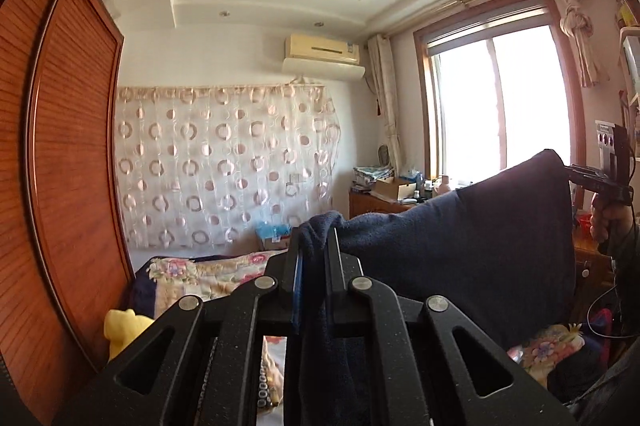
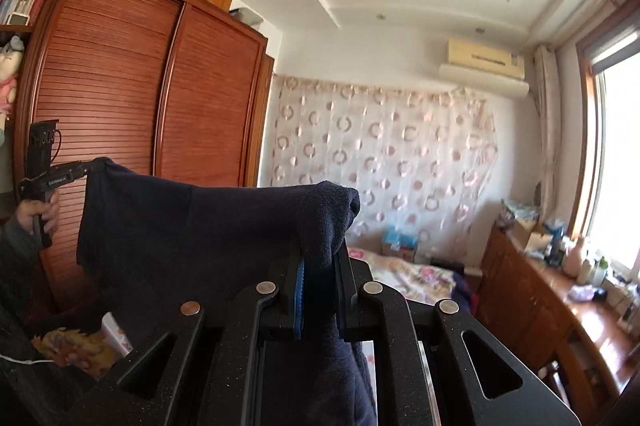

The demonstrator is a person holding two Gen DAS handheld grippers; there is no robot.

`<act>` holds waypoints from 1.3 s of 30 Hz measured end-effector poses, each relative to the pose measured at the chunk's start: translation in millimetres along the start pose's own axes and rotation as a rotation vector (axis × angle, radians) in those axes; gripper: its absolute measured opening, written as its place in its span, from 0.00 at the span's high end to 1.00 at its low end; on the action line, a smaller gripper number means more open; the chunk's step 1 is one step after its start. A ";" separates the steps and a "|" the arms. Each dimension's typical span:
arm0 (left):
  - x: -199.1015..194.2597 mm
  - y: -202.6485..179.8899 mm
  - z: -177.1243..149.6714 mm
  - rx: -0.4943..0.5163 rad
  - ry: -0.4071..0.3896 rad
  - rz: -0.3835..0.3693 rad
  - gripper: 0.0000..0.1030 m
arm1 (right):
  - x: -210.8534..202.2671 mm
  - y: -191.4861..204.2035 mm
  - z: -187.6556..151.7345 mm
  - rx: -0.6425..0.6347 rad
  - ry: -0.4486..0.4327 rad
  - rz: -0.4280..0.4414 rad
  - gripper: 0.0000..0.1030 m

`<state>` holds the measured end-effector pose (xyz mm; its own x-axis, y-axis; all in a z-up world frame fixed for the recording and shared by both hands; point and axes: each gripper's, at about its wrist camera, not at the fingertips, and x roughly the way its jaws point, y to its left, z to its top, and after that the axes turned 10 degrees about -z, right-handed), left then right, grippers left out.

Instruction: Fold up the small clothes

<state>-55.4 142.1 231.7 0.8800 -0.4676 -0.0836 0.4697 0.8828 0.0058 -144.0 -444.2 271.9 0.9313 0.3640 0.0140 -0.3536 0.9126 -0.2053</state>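
A dark navy fleece garment [image 1: 472, 238] hangs stretched in the air between both grippers, well above the bed. My left gripper [image 1: 318, 246] is shut on one top corner of it. My right gripper [image 2: 320, 254] is shut on the other top corner. In the left wrist view the right gripper [image 1: 576, 172] shows at the far right, pinching the cloth's corner. In the right wrist view the garment [image 2: 192, 234] spreads leftward to the left gripper [image 2: 86, 168], held by a hand. The cloth's lower edge hangs loose.
A bed with a floral cover [image 1: 208, 274] lies below, a yellow soft toy [image 1: 122, 326] at its left. A tall wooden wardrobe [image 2: 120, 98] stands on the left. A wooden sideboard [image 2: 560, 298] with bottles and boxes runs under the window [image 1: 500, 106].
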 end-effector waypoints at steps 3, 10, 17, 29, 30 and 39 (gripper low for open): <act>3.7 0.9 7.8 0.014 -0.014 0.003 0.91 | -8.4 2.6 6.4 -0.011 -0.022 -0.008 0.89; 28.3 13.0 -1.2 0.002 0.013 0.034 0.91 | 19.9 -1.0 -20.3 0.003 0.018 -0.018 0.89; 140.5 46.6 -47.1 -0.069 0.143 0.078 0.91 | 130.1 -20.2 -46.9 0.039 0.208 -0.056 0.89; 254.3 72.2 -193.5 -0.233 0.517 0.054 0.59 | 313.1 -18.3 -181.5 0.124 0.640 -0.167 0.72; 249.7 66.6 -198.8 -0.237 0.531 0.045 0.56 | 307.9 -15.0 -185.7 0.129 0.642 -0.156 0.72; 211.6 48.9 -257.8 -0.300 0.641 0.040 0.51 | 255.1 -28.0 -216.5 0.208 0.671 -0.131 0.67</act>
<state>135.4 97.8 -42.5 0.6374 -0.3976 -0.6600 0.3165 0.9161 -0.2462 122.5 -417.2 69.3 0.7965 0.1166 -0.5933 -0.1818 0.9820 -0.0510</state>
